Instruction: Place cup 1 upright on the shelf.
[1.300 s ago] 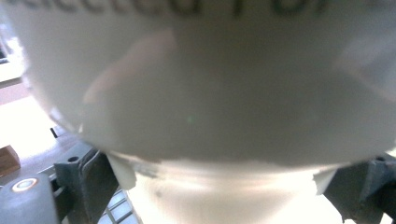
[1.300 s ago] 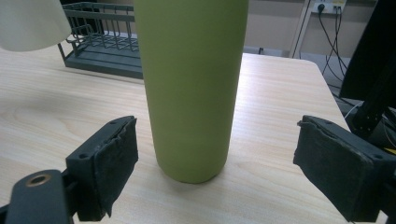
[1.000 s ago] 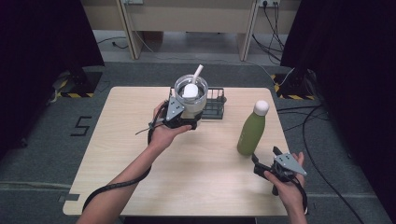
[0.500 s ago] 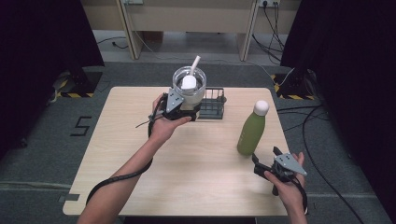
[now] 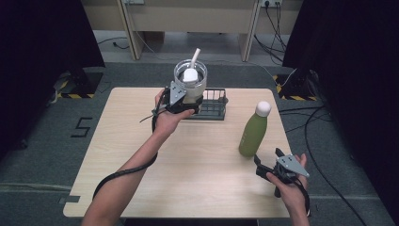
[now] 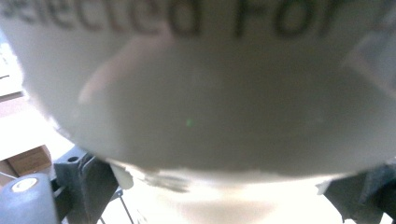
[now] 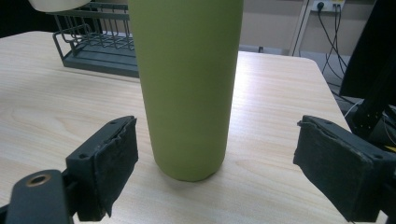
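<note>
Your left gripper (image 5: 184,100) sits in the upper middle of the high view, its fingers clamped on the lower body of a clear cup (image 5: 190,80) with a white lid and white straw. The cup is lifted upright, above the near-left corner of the dark wire rack (image 5: 212,104) at the far edge of the tabletop (image 5: 141,155). In the left gripper view the cup's pale wall (image 6: 196,107) spans nearly the whole frame, blurred, with dark lettering along the top; whether its base touches the rack cannot be told.

Your right gripper (image 5: 277,170) is at the lower right of the high view, low over the tabletop, fingers (image 7: 109,163) spread wide apart and holding nothing. In the right gripper view the green bottle (image 7: 187,84) stands upright between the two pads and beyond them, touching neither. In the high view the bottle (image 5: 254,132), with its white cap, stands right of centre, well apart from the rack.
</note>
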The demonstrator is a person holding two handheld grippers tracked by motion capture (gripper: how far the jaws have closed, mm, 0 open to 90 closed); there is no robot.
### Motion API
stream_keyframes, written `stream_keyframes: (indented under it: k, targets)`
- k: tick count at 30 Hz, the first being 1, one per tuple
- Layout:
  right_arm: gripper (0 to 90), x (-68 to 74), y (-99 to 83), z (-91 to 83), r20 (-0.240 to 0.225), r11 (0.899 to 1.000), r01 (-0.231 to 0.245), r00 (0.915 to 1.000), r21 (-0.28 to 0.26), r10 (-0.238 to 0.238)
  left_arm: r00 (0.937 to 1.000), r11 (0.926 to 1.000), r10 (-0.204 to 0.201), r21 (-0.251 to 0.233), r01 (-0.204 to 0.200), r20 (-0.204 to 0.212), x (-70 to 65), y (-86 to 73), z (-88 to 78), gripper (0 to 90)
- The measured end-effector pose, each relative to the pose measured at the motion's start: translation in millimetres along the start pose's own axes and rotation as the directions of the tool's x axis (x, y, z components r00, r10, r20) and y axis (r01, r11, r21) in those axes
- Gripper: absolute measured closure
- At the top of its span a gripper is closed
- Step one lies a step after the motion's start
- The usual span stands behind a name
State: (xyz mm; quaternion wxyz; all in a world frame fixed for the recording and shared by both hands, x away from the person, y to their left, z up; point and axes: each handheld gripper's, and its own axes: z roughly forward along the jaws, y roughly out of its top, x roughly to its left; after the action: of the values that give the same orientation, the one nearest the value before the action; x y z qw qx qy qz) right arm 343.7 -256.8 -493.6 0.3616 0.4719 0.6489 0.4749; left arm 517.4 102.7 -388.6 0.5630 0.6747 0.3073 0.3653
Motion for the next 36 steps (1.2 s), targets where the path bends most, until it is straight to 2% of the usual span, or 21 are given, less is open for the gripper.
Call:
stream_keyframes:
  k: [19, 36]
  targets:
    - [13.3, -1.5, -1.0, 0.4, 0.001, 1.0, -0.004, 1.0, 0.001, 0.004, 0.9983, 0.9996, -0.028, 0.001, 0.029, -0.051, 14.9, 11.0, 21.0, 9.6]
    - [13.3, -1.9, -1.8, 0.9, -0.001, 1.0, -0.005, 1.0, 0.002, 0.005, 0.9946, 0.9988, -0.042, 0.022, 0.044, -0.095, 30.0, 12.9, 40.8, 9.6]
